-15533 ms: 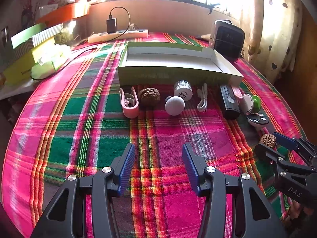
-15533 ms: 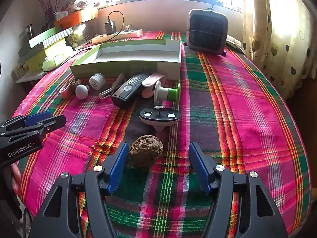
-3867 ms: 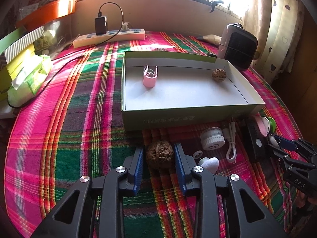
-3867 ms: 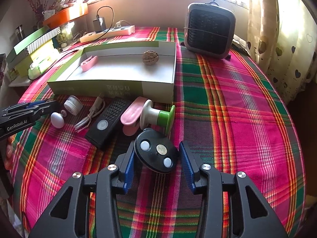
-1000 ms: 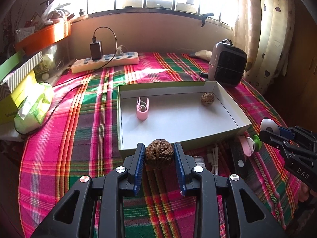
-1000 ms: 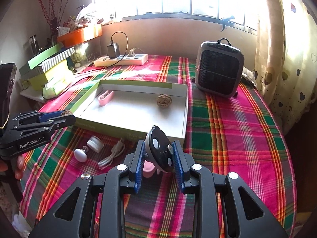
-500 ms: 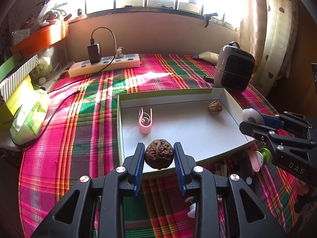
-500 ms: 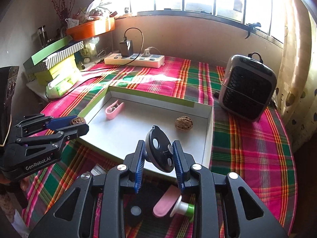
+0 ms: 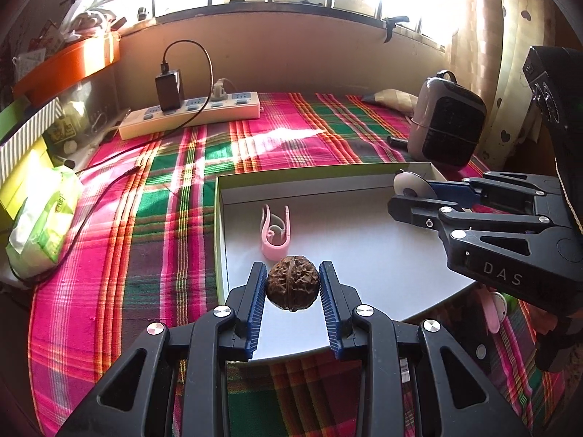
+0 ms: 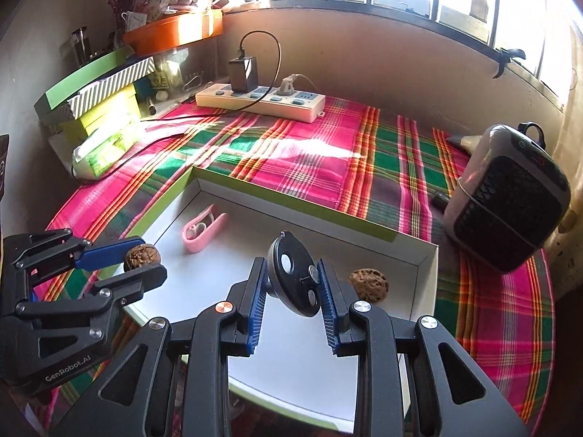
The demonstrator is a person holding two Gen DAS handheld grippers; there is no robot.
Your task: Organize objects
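The left gripper [image 9: 292,286] pinches a walnut [image 9: 292,283] between its jaws above the near-left part of the open box [image 9: 219,233], its seam running upright. The right gripper [image 10: 292,289] clamps a dark round disc [image 10: 295,278] on edge over the box, its flat, dotted face turned toward the camera. A pink clip [image 10: 204,232] lies inside, long axis slanting toward the far wall.

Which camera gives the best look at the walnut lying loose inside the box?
The right wrist view. There the loose walnut lies in plain sight on the white floor of the box, near its right wall. In the left wrist view the right gripper covers that corner, so the walnut is hidden.
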